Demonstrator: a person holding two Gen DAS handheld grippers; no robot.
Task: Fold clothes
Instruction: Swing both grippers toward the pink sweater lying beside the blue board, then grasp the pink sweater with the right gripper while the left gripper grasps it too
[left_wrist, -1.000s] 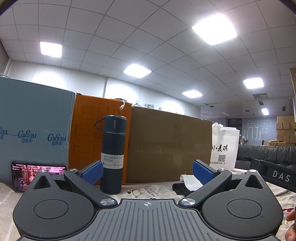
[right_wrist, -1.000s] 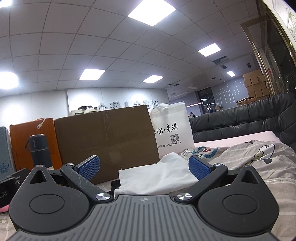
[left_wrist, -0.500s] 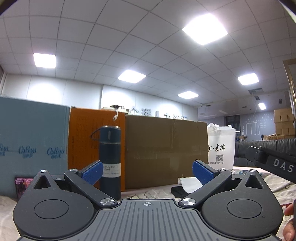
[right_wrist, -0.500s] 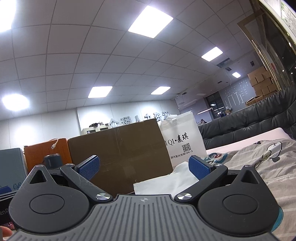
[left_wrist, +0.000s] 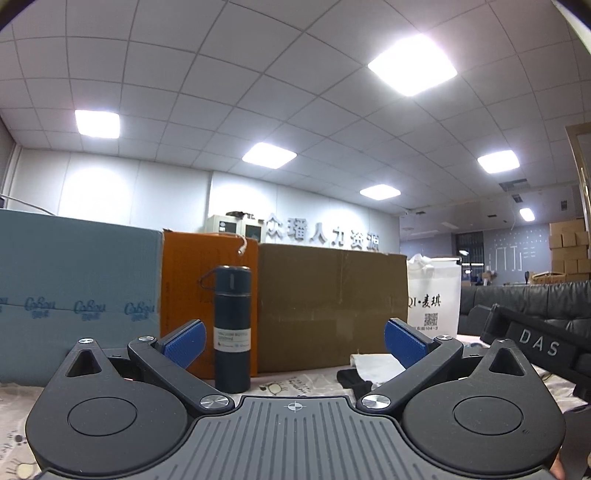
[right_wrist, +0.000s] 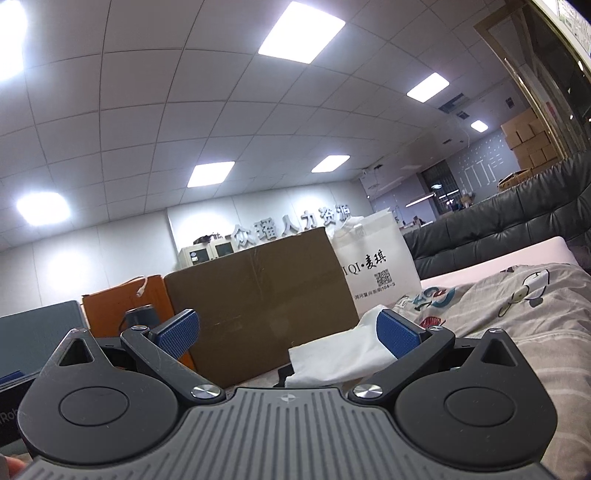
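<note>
Two hand-held grippers hang over a bed with a cartoon-print sheet (right_wrist: 524, 295), both tilted up toward the ceiling. The left gripper (left_wrist: 294, 341) has its blue pads spread wide with nothing between them; a dark flask (left_wrist: 232, 328) stands upright at 11 o'clock before an orange box (left_wrist: 184, 280). The right gripper (right_wrist: 287, 332) is equally wide and empty. A white cloth (right_wrist: 340, 354) lies crumpled at its 1 o'clock, beside a brown carton (right_wrist: 258, 295) and a white bag (right_wrist: 376, 258).
</note>
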